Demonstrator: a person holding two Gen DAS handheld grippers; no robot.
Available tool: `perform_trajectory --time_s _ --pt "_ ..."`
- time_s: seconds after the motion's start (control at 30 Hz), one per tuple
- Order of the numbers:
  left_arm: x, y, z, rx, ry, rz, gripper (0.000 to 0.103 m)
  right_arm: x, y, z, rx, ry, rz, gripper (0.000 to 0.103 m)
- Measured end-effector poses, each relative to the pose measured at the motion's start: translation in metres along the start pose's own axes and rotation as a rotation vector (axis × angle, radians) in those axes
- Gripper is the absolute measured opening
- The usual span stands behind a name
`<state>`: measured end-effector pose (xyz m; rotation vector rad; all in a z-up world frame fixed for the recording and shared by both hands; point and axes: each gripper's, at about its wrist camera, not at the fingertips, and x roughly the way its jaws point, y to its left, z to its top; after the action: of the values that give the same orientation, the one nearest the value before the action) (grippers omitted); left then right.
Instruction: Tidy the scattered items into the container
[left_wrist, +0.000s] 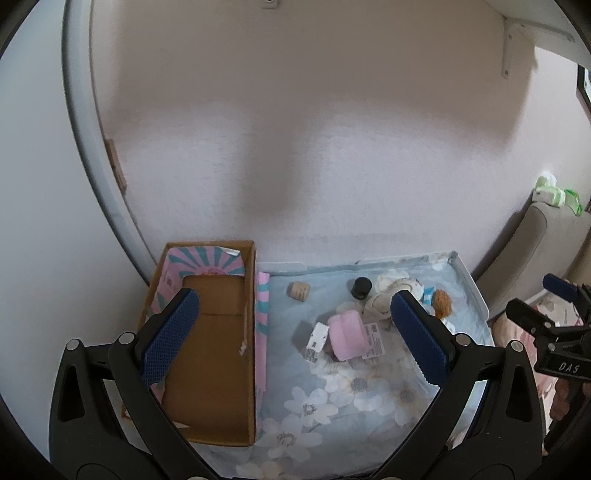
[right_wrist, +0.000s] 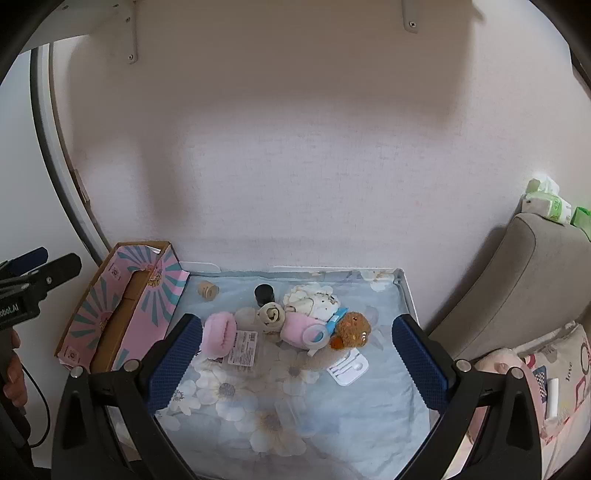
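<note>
The cardboard box (left_wrist: 210, 354) (right_wrist: 122, 314), pink-patterned outside, stands open and empty at the left of the floral cloth. Scattered on the cloth are a pink fluffy band (left_wrist: 349, 334) (right_wrist: 219, 334) with a label, a small white box (left_wrist: 317, 338), a wooden stopper (left_wrist: 299, 290) (right_wrist: 207, 290), a black bottle (left_wrist: 361, 287) (right_wrist: 264, 293), a rolled beige sock (right_wrist: 271, 314), a pink bootie (right_wrist: 299, 330), a brown plush (left_wrist: 442, 302) (right_wrist: 352, 328) and a white plastic card (right_wrist: 347, 367). My left gripper (left_wrist: 295, 336) hangs open above the box's right wall. My right gripper (right_wrist: 295, 363) is open over the cloth, short of the pile.
The floral cloth (right_wrist: 332, 417) covers a white-edged tabletop against a pale wall. A grey cushion (right_wrist: 517, 280) with green tissue packs (right_wrist: 550, 206) stands at the right. A person's hand (right_wrist: 14, 369) holds the left gripper's handle. Bare cloth lies in front of the pile.
</note>
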<state>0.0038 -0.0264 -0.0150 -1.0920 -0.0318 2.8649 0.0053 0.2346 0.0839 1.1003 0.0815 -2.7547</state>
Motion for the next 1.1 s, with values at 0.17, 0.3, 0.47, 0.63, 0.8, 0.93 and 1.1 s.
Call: perform_trajectory --time_s 0.17,0.3,0.47,0.63,0.8,0.93,1.1 --pt "0.001 0.002 -0.006 -0.005 0.006 -0.018 0.103 0.001 -0.002 -0.003 0.013 0.003 0.013 0.102" --pt "0.001 0.002 -0.007 -0.001 0.007 -0.022 0.103 -0.001 0.002 -0.002 0.0 0.001 0.009 0.102" --pt "0.002 0.003 -0.008 -0.002 0.011 -0.042 0.103 -0.002 0.003 -0.002 -0.008 0.002 0.011 0.102" --pt "0.0 0.001 -0.009 0.005 0.011 -0.035 0.103 -0.005 0.005 -0.004 -0.016 0.001 0.012 0.102" --pt "0.0 0.0 -0.01 0.006 0.013 -0.036 0.103 -0.005 0.004 -0.005 -0.012 0.003 0.014 0.102" --pt "-0.001 -0.001 -0.011 0.012 0.011 -0.026 0.103 -0.007 0.005 -0.006 -0.012 0.001 0.01 0.102" --pt "0.0 -0.004 -0.012 0.007 0.011 -0.041 0.103 -0.008 0.006 -0.009 -0.006 0.0 0.009 0.102"
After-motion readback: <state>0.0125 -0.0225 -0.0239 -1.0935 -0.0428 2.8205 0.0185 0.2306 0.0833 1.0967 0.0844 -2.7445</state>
